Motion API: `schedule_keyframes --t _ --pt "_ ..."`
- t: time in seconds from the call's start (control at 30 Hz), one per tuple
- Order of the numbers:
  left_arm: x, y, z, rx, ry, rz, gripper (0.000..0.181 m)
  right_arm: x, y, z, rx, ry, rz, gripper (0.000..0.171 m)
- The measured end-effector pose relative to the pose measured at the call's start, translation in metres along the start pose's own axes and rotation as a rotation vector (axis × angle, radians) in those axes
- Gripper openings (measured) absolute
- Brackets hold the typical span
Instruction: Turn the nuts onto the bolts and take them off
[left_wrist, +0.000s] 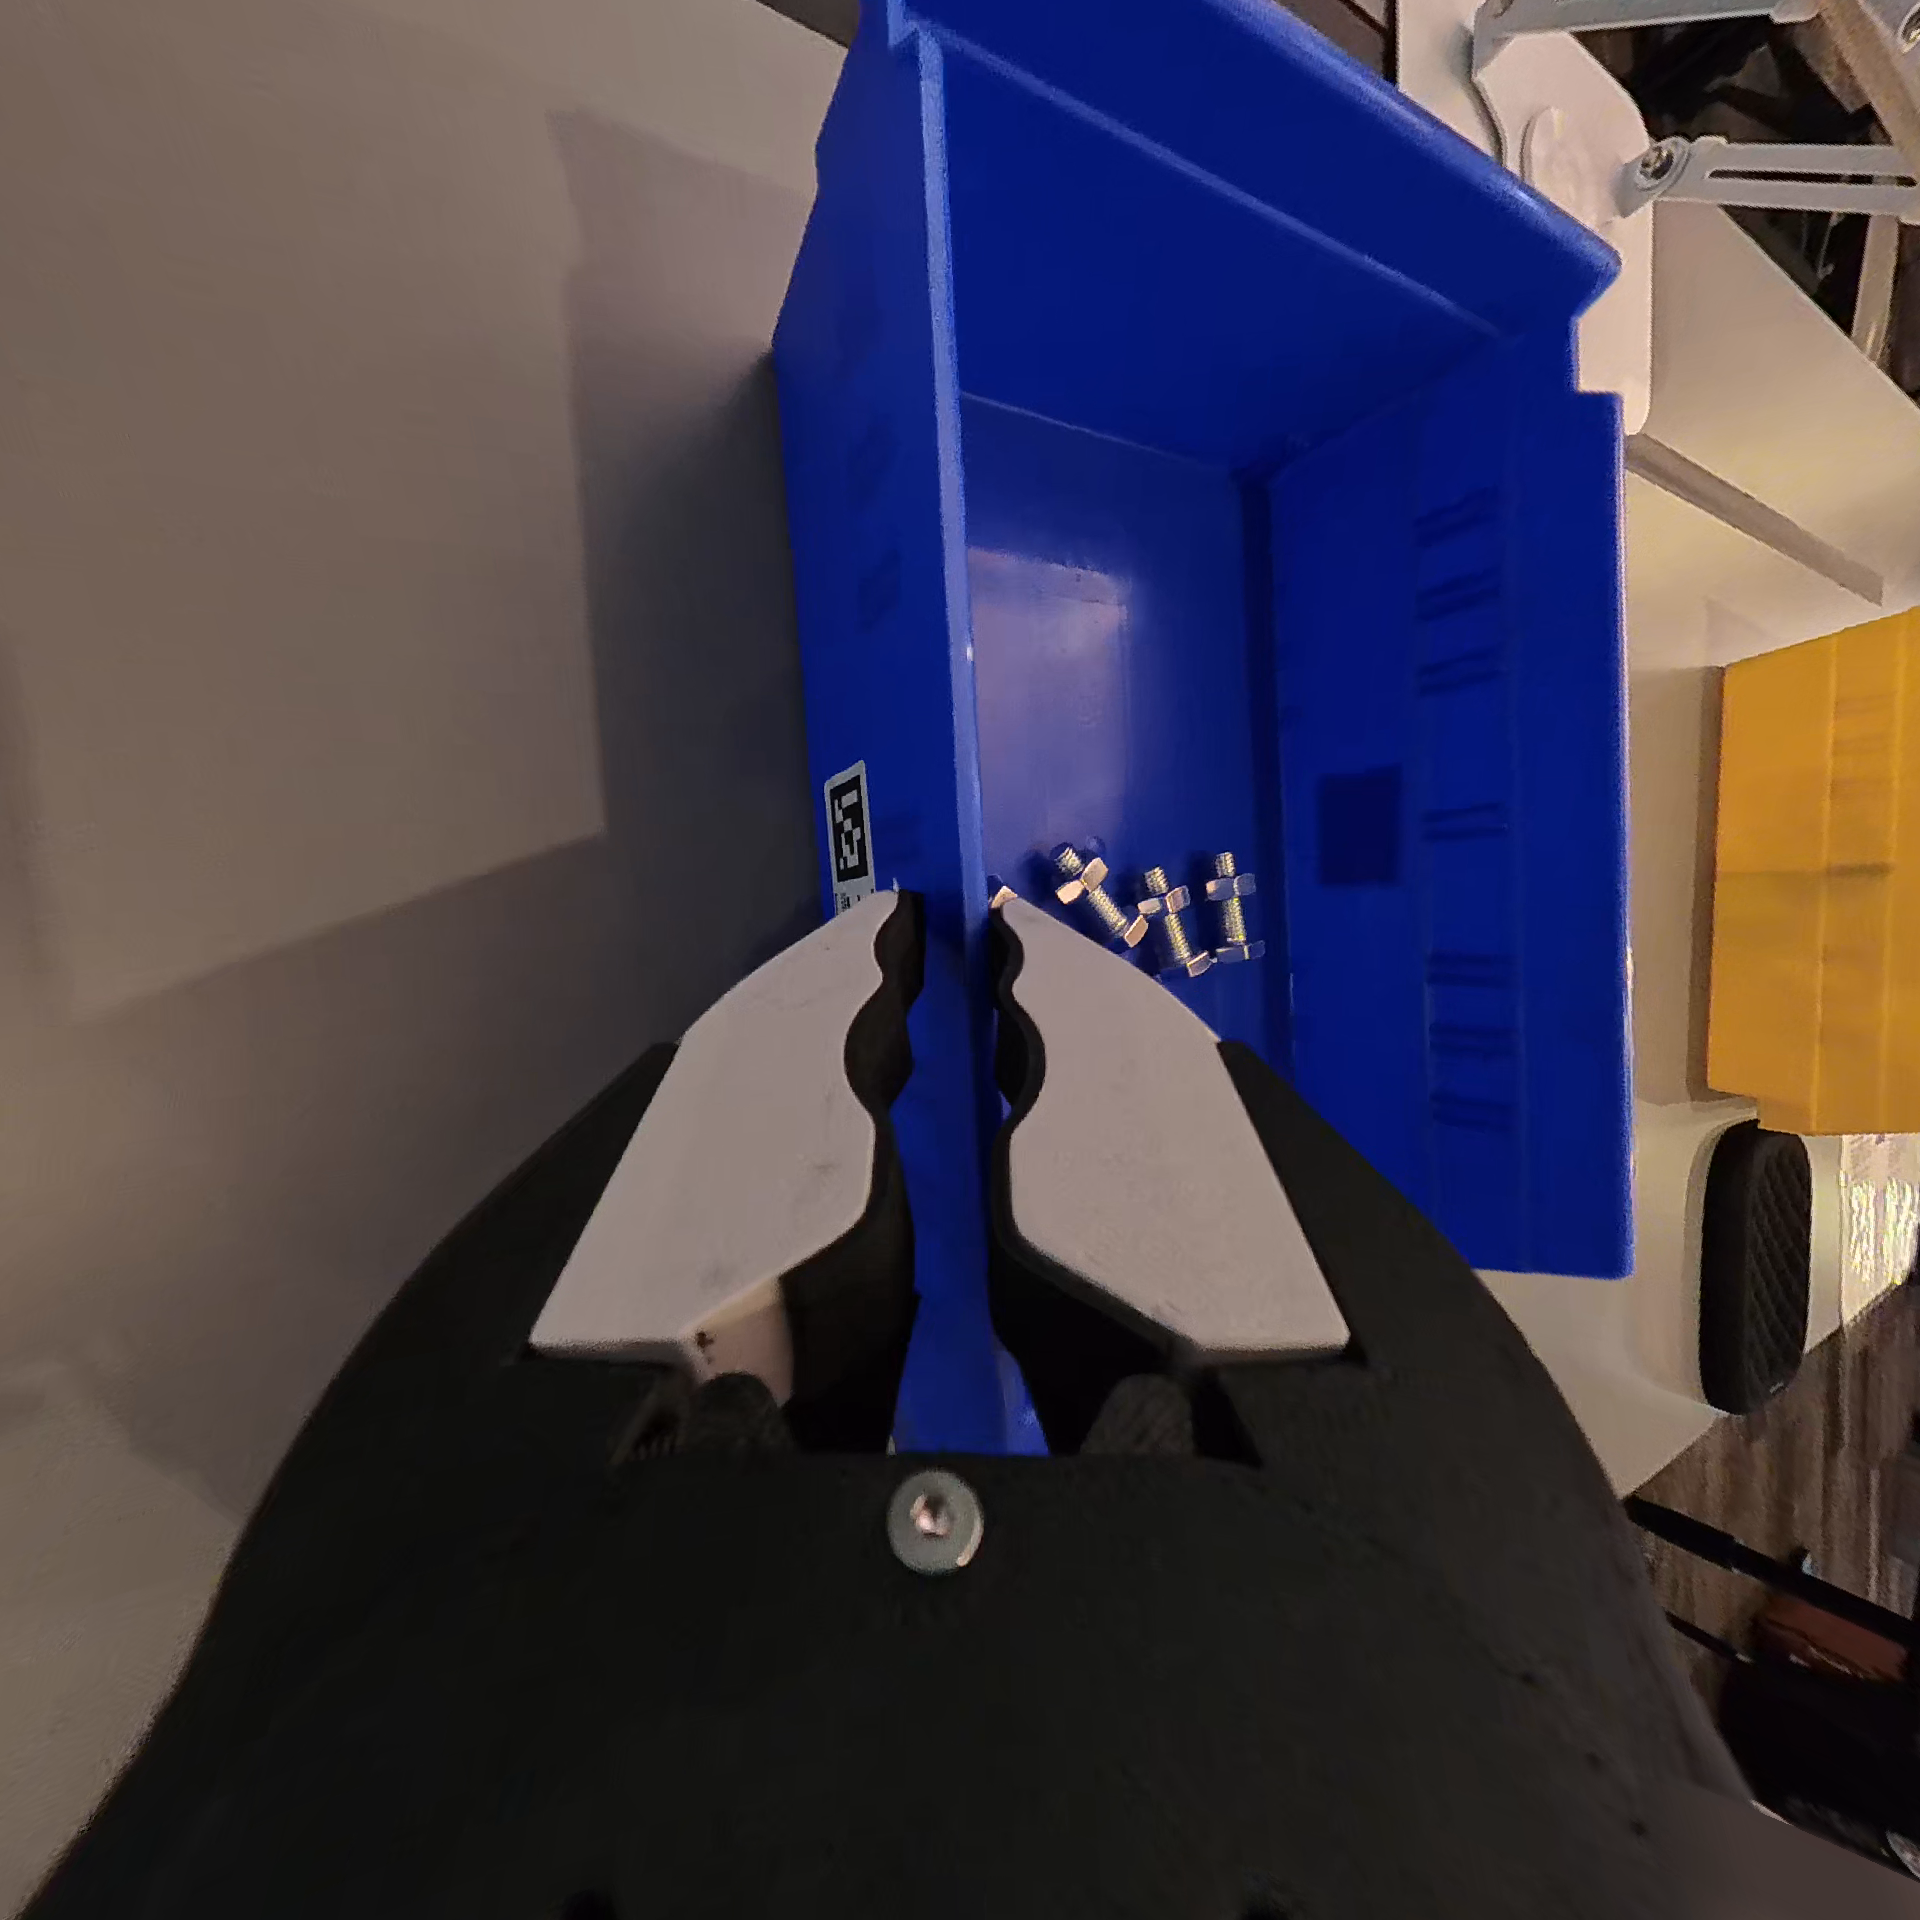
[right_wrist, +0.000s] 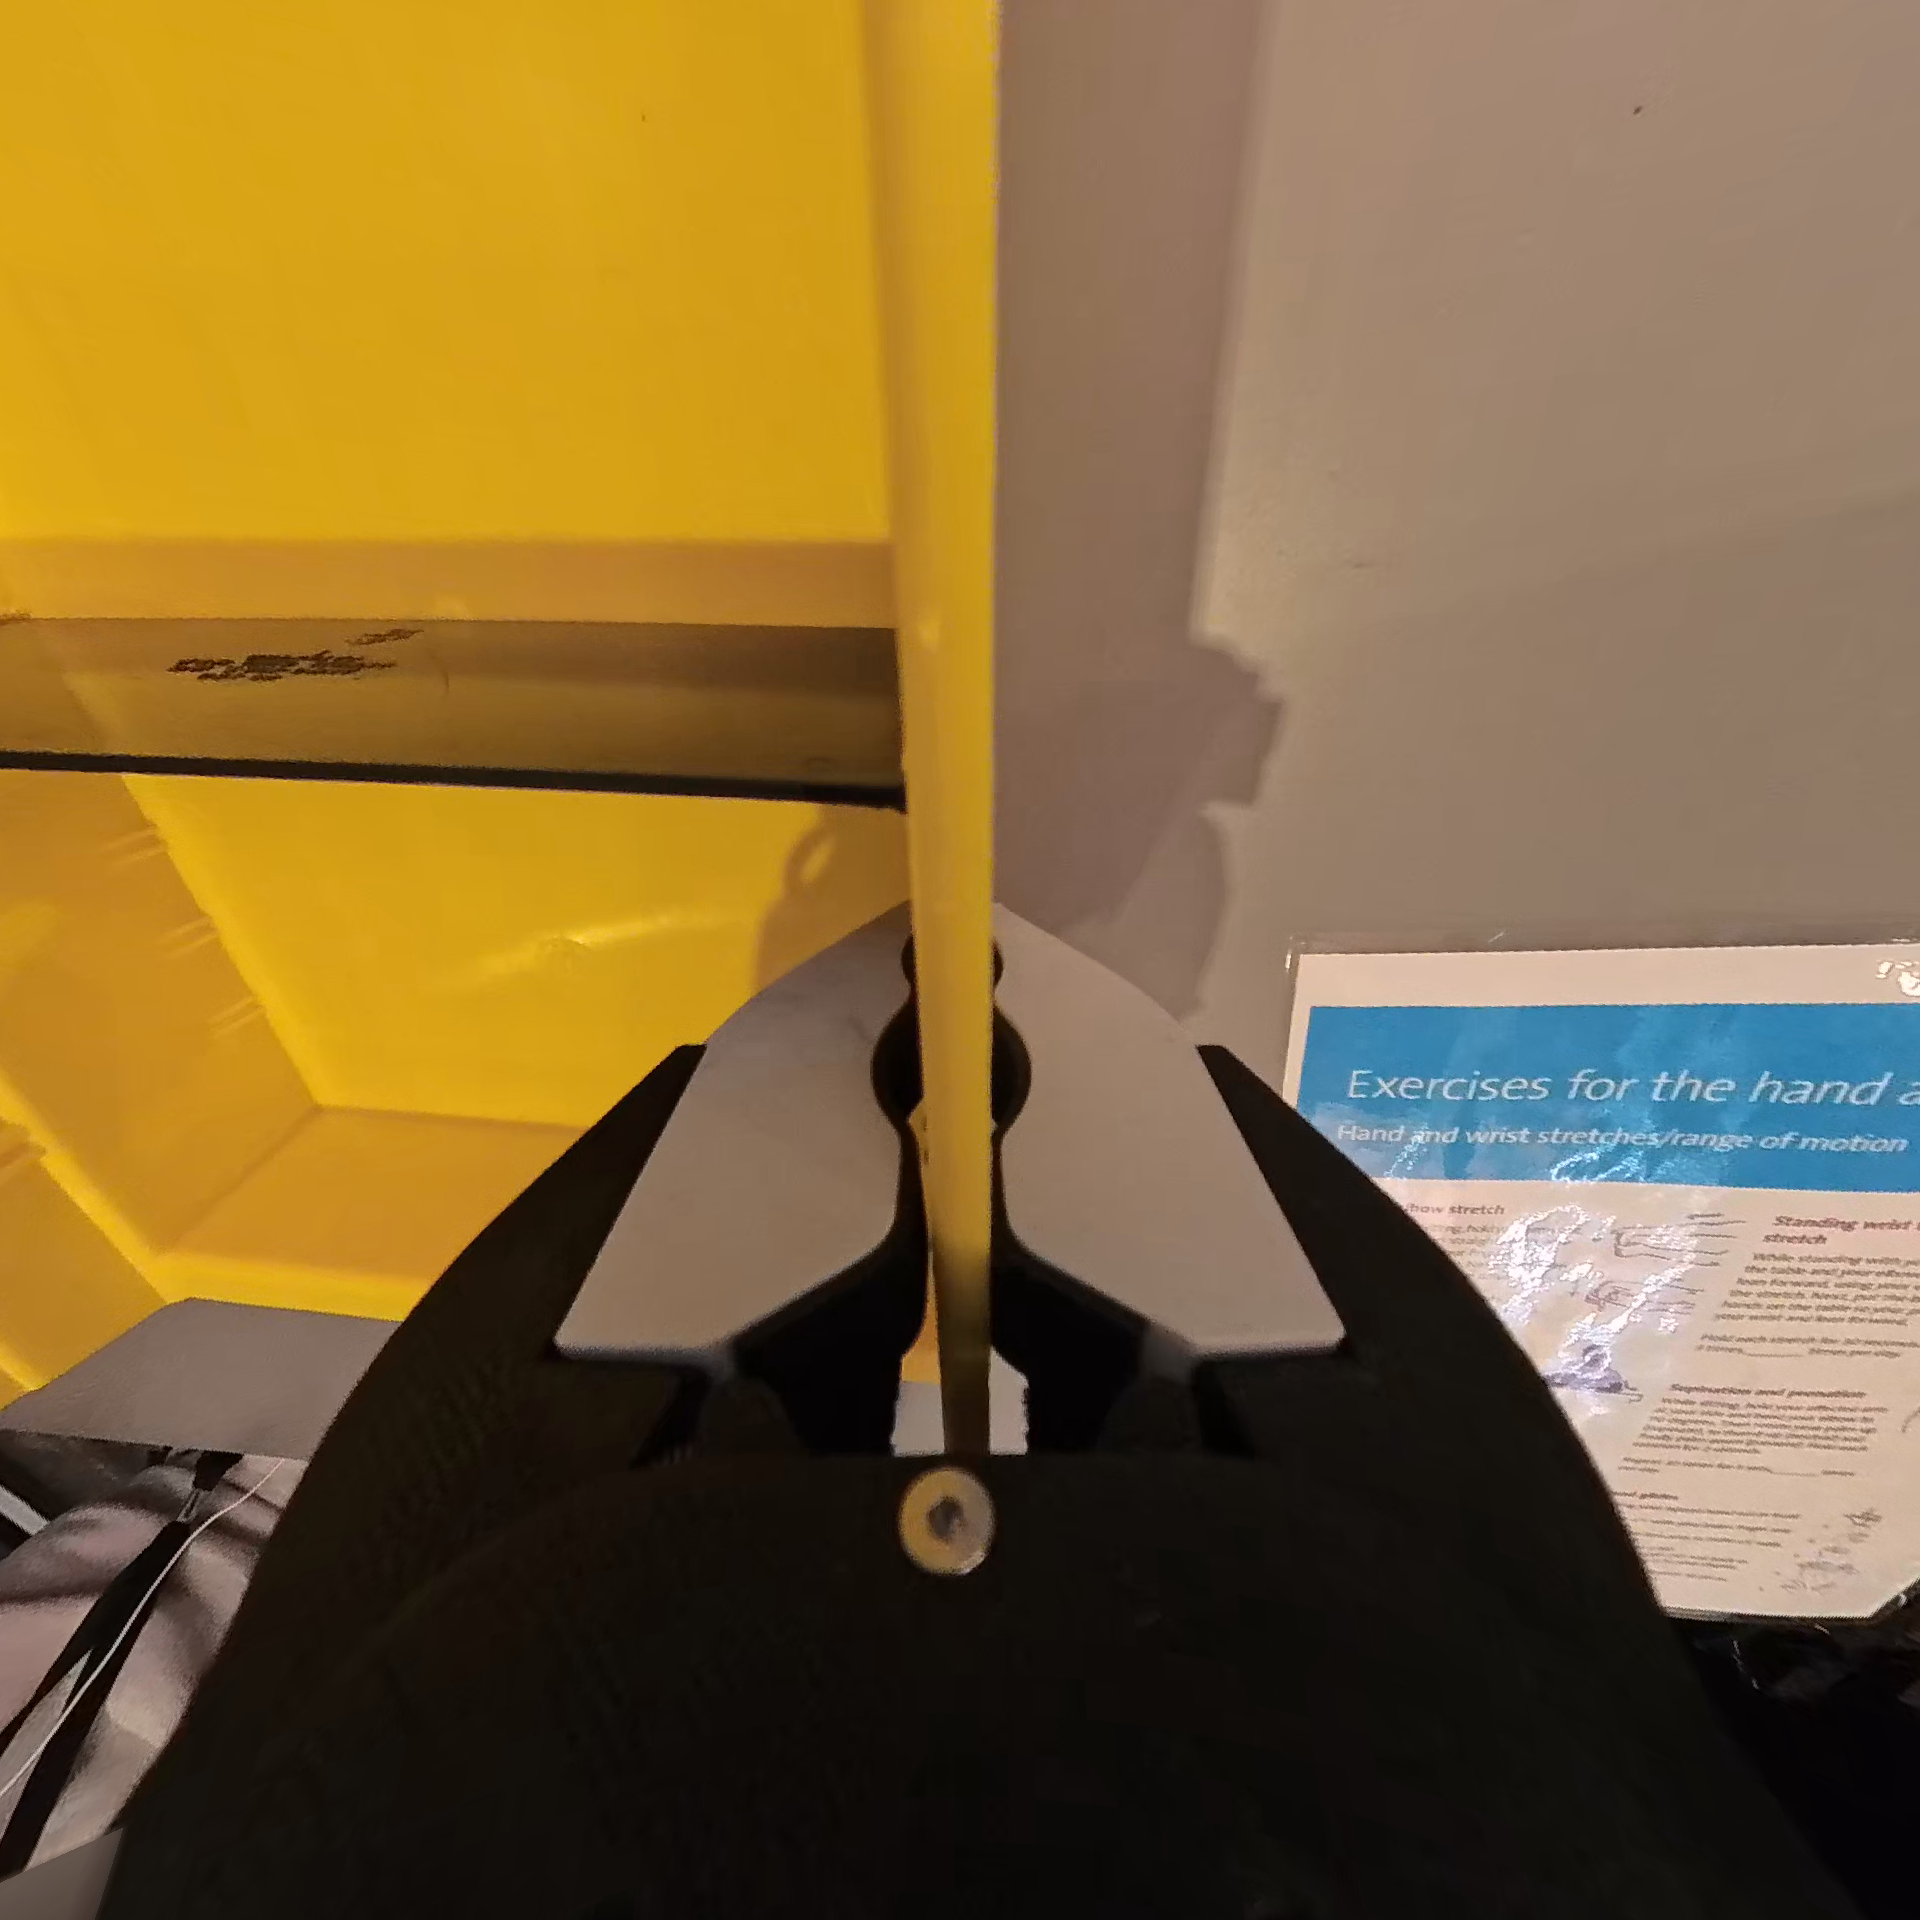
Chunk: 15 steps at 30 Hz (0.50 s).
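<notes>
In the left wrist view, a pale table surface (left_wrist: 312, 520) spreads out to the left of the left gripper (left_wrist: 954, 914), carrying only soft shadows. The gripper's two grey fingers (left_wrist: 758, 1143) are drawn in narrow around the near wall of a blue bin (left_wrist: 1351, 312), one finger outside the wall and one inside, the black pads pressed against it on both sides. Just outside the left fingertip, a small black-and-white tag (left_wrist: 847, 828) is stuck to the wall's outer face. Just right of the right fingertip and slightly ahead of it, on the bin floor, lie several bolts with nuts (left_wrist: 1153, 909), close together near the corner of the bin; one more piece of hardware peeks out right at the fingertip, too hidden to tell what it is. Farther right, beyond the blue bin's far wall, a yellow bin (left_wrist: 1818, 883) shows at the edge of the view. In the right wrist view, the yellow bin (right_wrist: 416, 312) fills the space left of and ahead of the right gripper (right_wrist: 954, 935), with a dark bar crossing it. The gripper is closed narrow on the bin's thin yellow side wall, which runs straight up between the fingers. To the right of this gripper, a laminated printed sheet (right_wrist: 1610, 1247) lies on the pale surface.
</notes>
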<state>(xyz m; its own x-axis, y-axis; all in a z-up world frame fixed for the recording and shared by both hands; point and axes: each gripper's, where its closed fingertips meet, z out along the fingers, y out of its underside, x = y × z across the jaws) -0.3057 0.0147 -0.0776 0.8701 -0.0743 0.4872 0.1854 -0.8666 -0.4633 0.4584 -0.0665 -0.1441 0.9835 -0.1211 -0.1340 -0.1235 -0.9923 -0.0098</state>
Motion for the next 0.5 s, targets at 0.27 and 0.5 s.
schedule_keyframes --t 0.27,0.5 --pt "0.015 -0.009 -0.021 0.075 0.085 -0.014 0.024 0.005 -0.009 -0.014 0.115 0.148 -0.115 0.037" --pt "0.087 -0.012 -0.067 0.173 0.109 0.261 0.031 -0.059 -0.061 -0.156 0.935 0.222 -0.357 0.043"
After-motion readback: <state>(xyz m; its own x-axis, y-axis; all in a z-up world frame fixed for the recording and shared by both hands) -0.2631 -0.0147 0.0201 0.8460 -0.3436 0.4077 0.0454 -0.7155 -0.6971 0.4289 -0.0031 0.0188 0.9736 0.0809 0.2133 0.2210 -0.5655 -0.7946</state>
